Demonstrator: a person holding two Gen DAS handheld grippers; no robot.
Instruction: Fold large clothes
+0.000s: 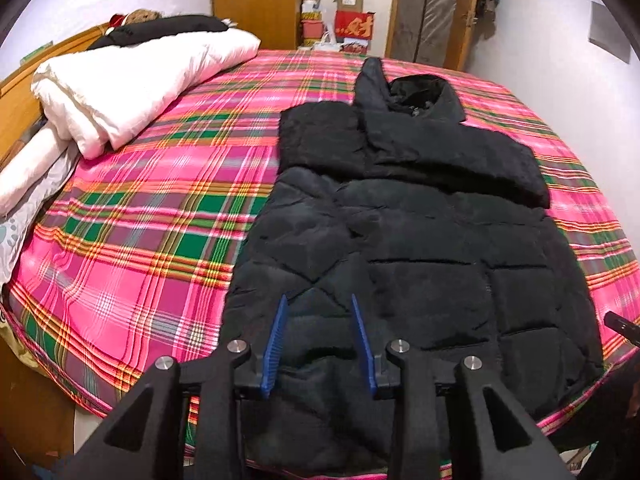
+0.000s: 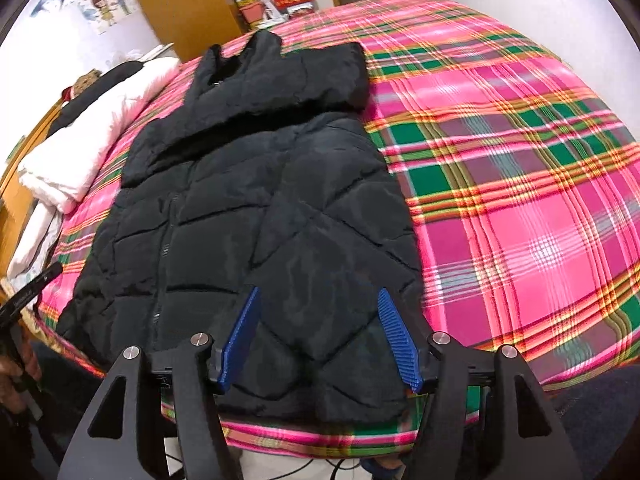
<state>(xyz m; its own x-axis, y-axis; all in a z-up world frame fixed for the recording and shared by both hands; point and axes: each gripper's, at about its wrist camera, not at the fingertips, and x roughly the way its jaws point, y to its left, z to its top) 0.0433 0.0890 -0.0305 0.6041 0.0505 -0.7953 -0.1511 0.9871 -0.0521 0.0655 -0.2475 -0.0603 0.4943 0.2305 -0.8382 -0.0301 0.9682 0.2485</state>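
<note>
A black quilted puffer coat (image 1: 400,248) lies flat on the bed, hem toward me, collar far. Both sleeves are folded across the chest. It also shows in the right wrist view (image 2: 248,208). My left gripper (image 1: 319,300) is open, blue fingers (image 1: 276,344) hovering over the coat's lower left hem, holding nothing. My right gripper (image 2: 319,294) is open wide, fingers (image 2: 400,340) over the coat's lower right hem, empty. The left gripper's edge (image 2: 28,292) shows at the far left of the right wrist view.
The bed has a pink, green and yellow plaid sheet (image 1: 140,208), also in the right wrist view (image 2: 520,184). A folded white duvet (image 1: 132,80) lies at the far left by the wooden headboard. Boxes (image 1: 352,20) and a wardrobe (image 1: 252,0) stand beyond the bed.
</note>
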